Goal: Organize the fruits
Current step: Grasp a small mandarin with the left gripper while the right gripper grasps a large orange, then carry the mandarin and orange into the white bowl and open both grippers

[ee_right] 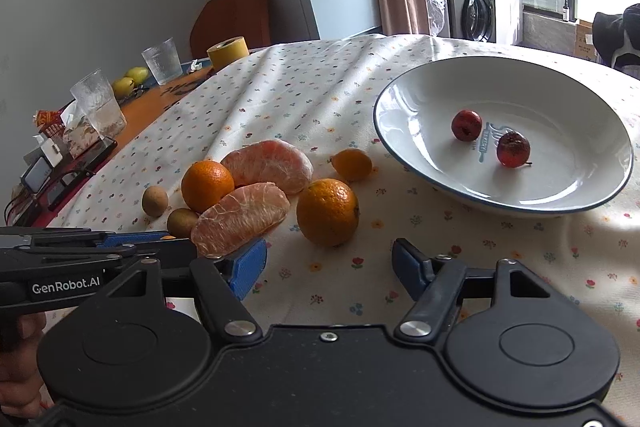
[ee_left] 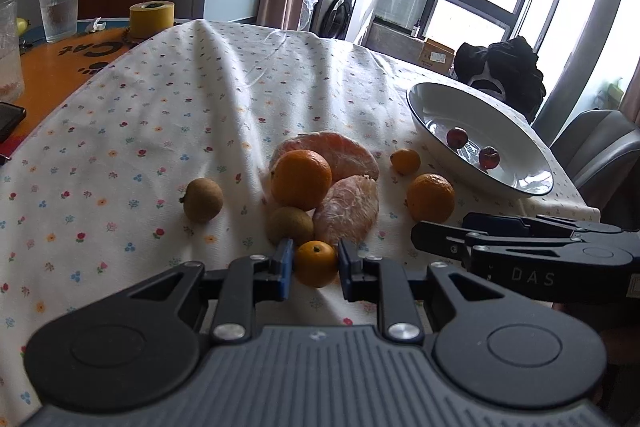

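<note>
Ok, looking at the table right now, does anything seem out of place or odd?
Mostly the tablecloth: it is rumpled into ridges and covers only part of the orange table. Two peeled citrus segments lie bare on the cloth among whole fruit. The bowl holds only two small red fruits. Nothing looks spilled.

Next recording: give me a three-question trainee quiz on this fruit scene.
1. True or false: the white bowl holds two small red fruits.
2. What sits between the left gripper's pads? A) brown fruit B) small orange fruit C) peeled segment
3. Fill in: the right gripper is ____ and holds nothing.

Key: 1 true; 2 B; 3 open.
</note>
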The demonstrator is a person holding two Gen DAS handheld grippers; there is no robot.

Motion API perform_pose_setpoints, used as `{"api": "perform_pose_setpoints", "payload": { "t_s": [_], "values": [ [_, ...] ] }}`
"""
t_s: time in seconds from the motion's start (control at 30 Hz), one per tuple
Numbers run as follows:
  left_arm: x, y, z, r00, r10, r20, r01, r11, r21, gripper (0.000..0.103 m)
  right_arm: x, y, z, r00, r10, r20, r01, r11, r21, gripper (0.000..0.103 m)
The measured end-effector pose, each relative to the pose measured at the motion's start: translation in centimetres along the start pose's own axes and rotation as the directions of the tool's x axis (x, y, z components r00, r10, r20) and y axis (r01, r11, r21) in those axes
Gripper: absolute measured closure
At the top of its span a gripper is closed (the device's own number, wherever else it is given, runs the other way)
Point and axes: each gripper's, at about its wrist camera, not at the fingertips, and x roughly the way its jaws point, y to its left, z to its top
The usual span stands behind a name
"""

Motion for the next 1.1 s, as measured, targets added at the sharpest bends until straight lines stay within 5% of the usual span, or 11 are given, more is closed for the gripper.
{"api": "perform_pose_setpoints", "payload": {
  "t_s": [0.27, 0.4, 1.1],
  "values": [
    [-0.5, 1.2, 0.8, 1.0, 0.009, 0.026, -0.009, 1.0, -0.029, 0.081, 1.0, 0.6, 1.1, 1.0, -0.004, 0.005, 0.004, 1.0, -0.012, 0.045],
    [-0.8, 1.6, 1.1, 0.999, 0.007, 0.038, -0.006, 0.999, -0.034, 0.081, 1.4, 0.6, 1.5, 1.0, -0.023, -0.009, 0.023, 1.0, 0.0, 0.068],
    [-1.7, -2.1, 3.8, 0.992, -0.069, 0.105, 0.064, 0.997, 0.049, 0.081, -4.0, -1.5, 2.6, 0.993, -0.08, 0.091, 0.076, 0.996, 0.045, 0.069]
  ]
}}
